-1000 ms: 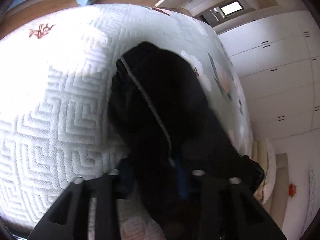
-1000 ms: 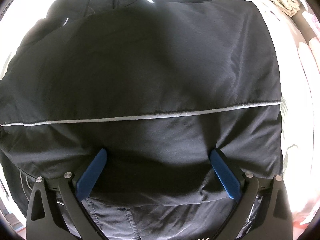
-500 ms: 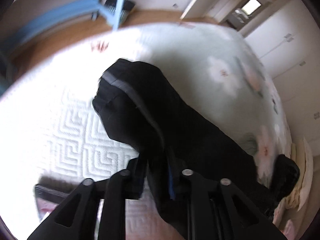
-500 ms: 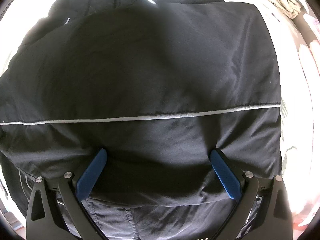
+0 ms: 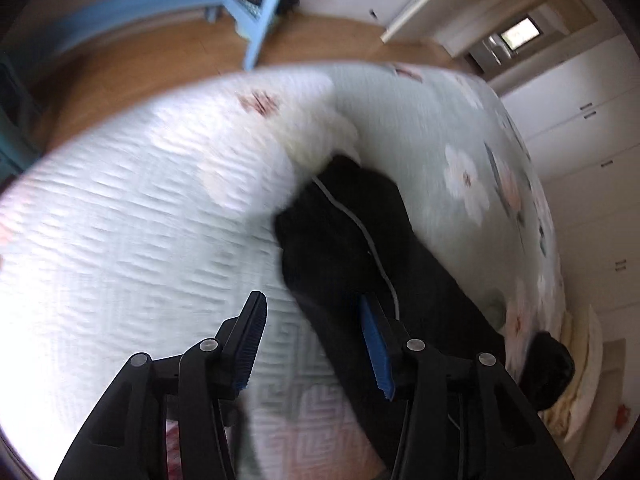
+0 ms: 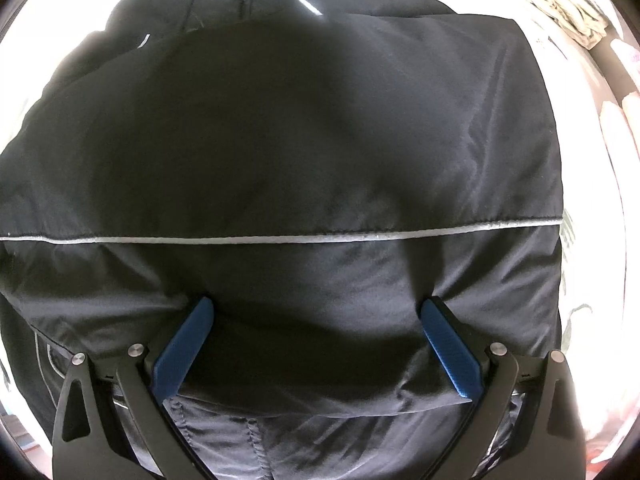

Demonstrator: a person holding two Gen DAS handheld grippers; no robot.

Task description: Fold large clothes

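A large black jacket (image 6: 320, 152) with a thin silver piping line lies on the bed and fills the right wrist view, hood at the top. My right gripper (image 6: 316, 316) is wide open, its blue pads pressed down on the jacket's folded part. In the left wrist view a black sleeve (image 5: 360, 240) with the same piping lies across the bed. My left gripper (image 5: 316, 316) is open above the quilt; its right blue pad (image 5: 374, 344) is against the sleeve's edge and the left one is over bare quilt.
The bed (image 5: 120, 240) has a white quilted cover with a maze pattern and a pale green floral part (image 5: 460, 140). Beyond it are a wooden floor, a blue chair (image 5: 256, 12) and white wardrobes (image 5: 592, 152). Folded pale bedding (image 6: 560, 4) lies at the upper right.
My left gripper has opened and let go of the sleeve, which now lies on the bed. The left view has swung and is blurred. The right gripper has not moved.
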